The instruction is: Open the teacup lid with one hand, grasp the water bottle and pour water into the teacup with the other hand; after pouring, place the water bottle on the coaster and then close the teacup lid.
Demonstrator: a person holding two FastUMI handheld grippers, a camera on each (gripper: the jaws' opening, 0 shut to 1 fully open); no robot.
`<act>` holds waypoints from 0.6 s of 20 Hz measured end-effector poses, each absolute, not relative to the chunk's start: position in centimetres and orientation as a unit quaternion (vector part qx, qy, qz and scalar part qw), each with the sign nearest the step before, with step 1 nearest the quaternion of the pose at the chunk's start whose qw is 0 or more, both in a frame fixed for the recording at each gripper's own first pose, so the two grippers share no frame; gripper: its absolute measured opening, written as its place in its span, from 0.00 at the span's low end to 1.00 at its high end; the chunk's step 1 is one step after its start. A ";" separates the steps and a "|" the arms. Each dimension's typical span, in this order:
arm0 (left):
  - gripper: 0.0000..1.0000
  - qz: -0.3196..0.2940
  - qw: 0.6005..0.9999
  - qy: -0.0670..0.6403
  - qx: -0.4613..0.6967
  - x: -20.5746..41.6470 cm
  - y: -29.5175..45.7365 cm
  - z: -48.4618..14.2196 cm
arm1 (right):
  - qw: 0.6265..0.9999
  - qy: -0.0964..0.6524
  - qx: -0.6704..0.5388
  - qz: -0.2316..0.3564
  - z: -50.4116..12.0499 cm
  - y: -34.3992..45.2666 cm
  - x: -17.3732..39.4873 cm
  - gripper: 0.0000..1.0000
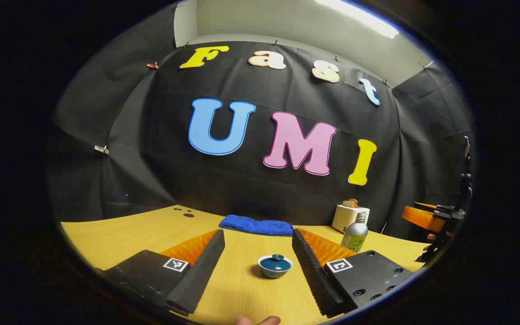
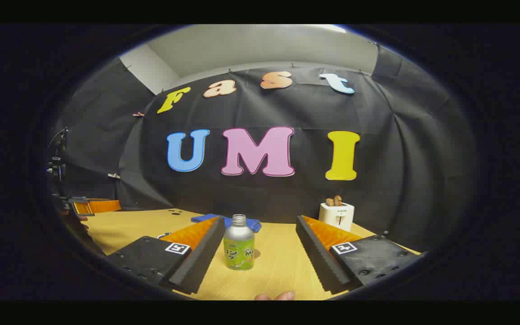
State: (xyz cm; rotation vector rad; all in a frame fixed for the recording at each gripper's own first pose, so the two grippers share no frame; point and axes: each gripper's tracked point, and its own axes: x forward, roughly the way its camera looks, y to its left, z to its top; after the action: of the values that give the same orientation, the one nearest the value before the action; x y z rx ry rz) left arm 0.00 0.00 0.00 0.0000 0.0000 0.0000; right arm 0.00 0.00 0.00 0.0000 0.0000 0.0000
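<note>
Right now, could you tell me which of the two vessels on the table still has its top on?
The teacup does: its lid with a knob sits on it. The water bottle stands uncapped, neck open.

Bare table lay open between the left gripper and the teacup; the water bottle stood at its 2 o'clock, the toaster behind

Dim booth, ceiling glare, fisheye warp
</note>
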 end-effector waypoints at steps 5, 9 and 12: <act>0.95 -0.006 1.000 0.010 -0.014 -0.1 0.0 -0.2 | 1.000 0.004 -0.002 0.001 -0.4 0.0 -0.1 0.98; 0.95 -0.010 1.000 0.014 -0.005 -0.2 0.0 -0.1 | 1.000 0.002 0.006 -0.006 -0.2 -0.9 -0.2 0.98; 0.95 -0.013 1.000 0.015 0.001 -0.3 0.1 -0.2 | 1.000 -0.001 0.011 -0.012 0.1 -1.5 -0.4 0.98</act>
State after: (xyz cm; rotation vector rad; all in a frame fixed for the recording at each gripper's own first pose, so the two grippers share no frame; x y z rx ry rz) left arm -0.29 0.10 -0.22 0.0017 0.0304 -0.0255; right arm -0.39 -1.52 0.10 0.0211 -0.0014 -0.0239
